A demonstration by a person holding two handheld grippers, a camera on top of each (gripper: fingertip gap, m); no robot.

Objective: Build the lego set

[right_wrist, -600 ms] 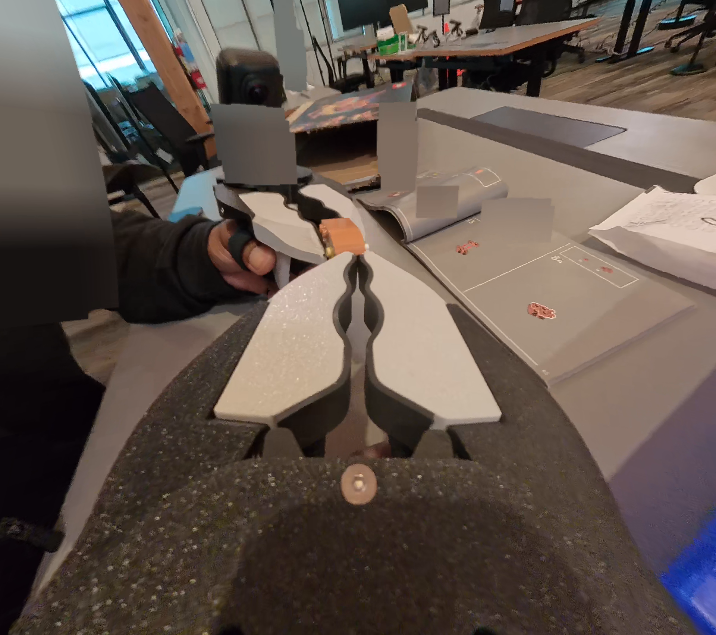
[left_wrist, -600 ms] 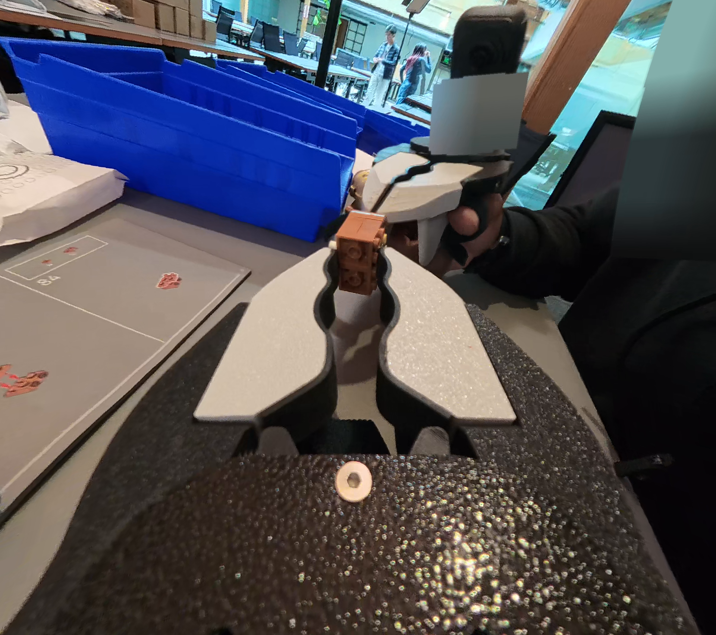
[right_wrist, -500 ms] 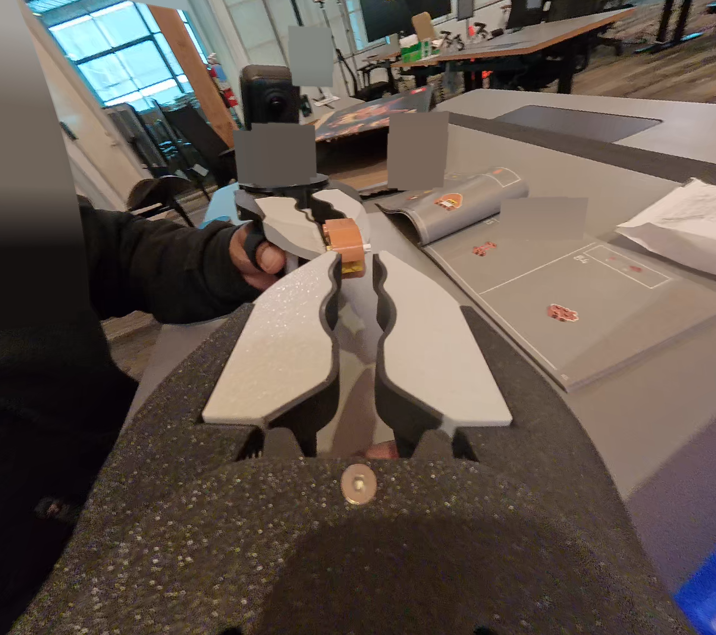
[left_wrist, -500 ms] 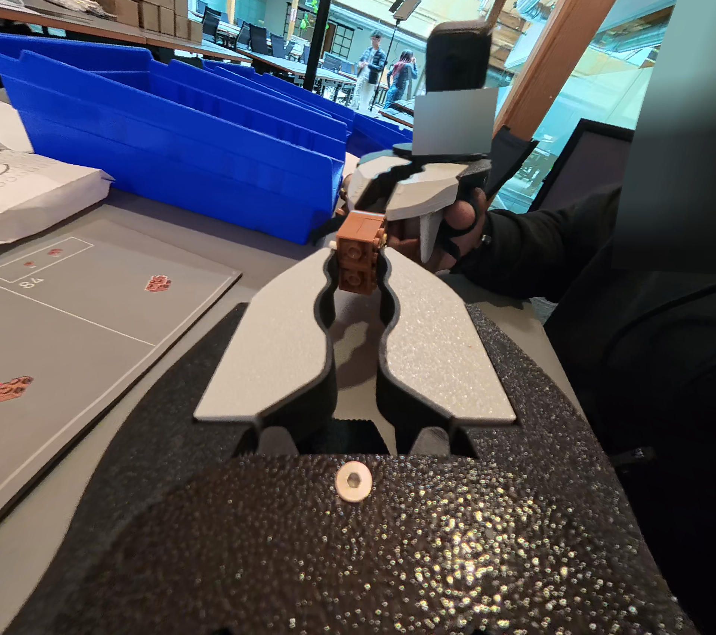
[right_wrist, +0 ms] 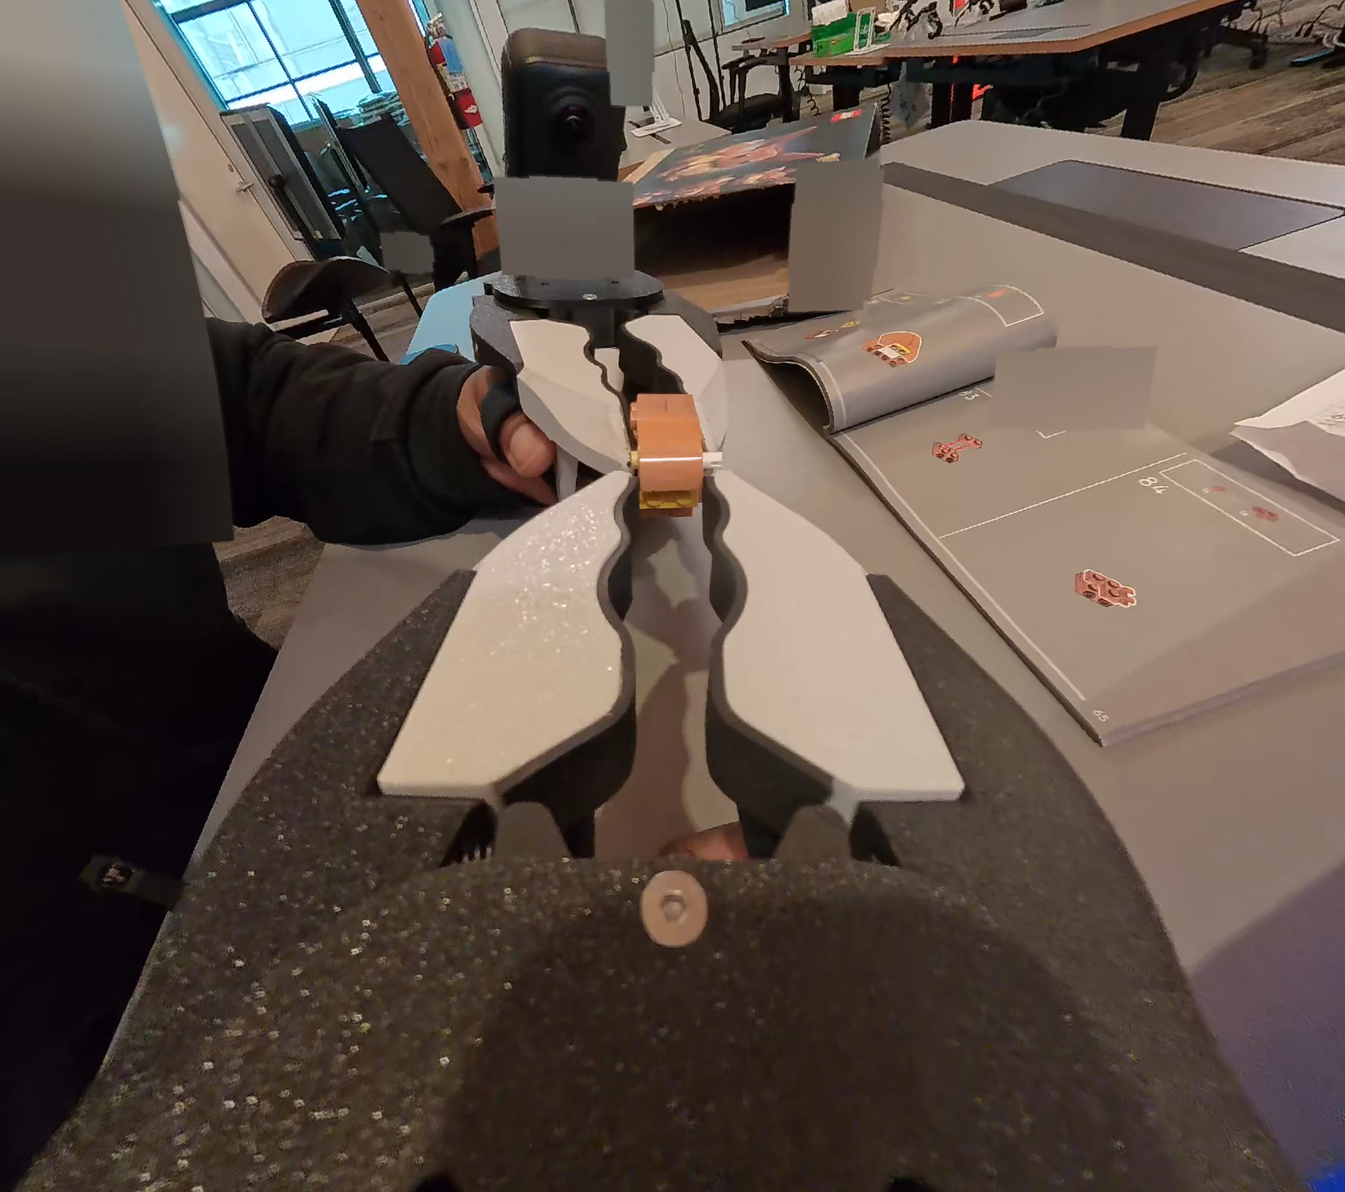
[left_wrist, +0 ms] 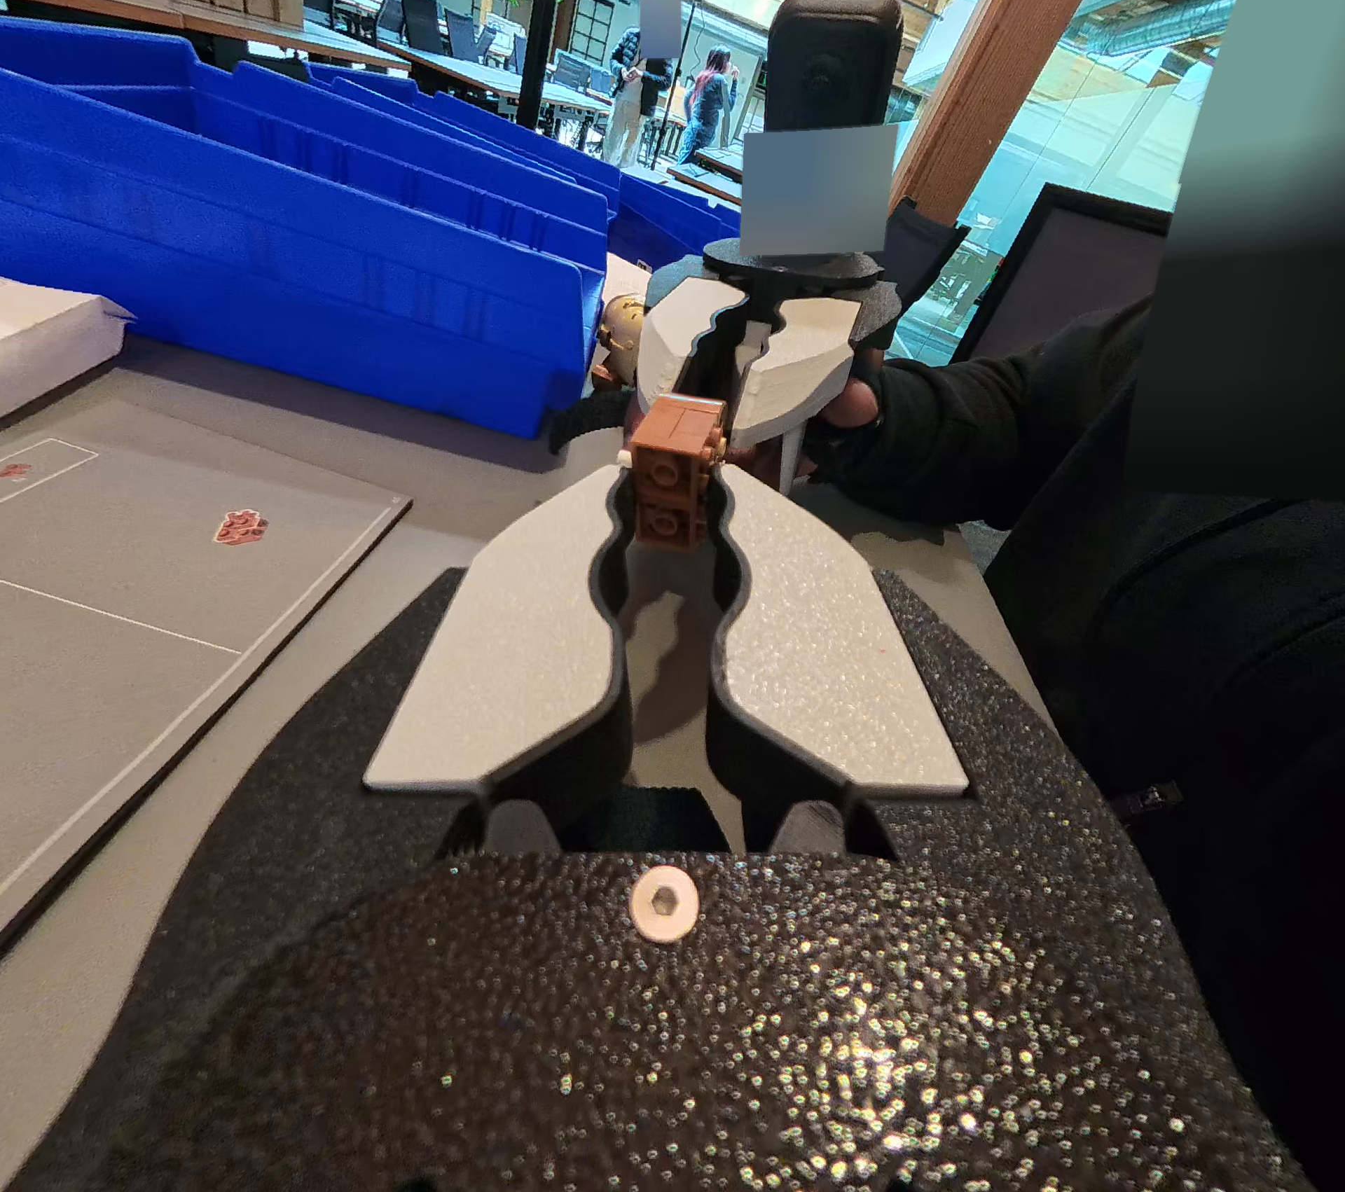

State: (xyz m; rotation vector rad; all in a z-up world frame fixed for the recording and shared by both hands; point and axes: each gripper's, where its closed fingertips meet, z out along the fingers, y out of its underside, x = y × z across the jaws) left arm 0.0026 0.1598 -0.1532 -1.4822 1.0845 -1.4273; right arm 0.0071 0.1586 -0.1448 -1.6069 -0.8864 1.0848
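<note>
Since it is rigid, light and likely to pop apart, the small brown plastic brick assembly (left_wrist: 671, 479) is clamped at opposite ends by the left gripper (left_wrist: 668, 502) and right gripper (right_wrist: 668, 495).

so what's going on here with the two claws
A person holds a claw in each hand above a grey table. The left claw and right claw meet tip to tip, both clamped on one small brown toy-brick assembly. An open grey instruction booklet lies beside them, and blue plastic bins stand behind.
</note>
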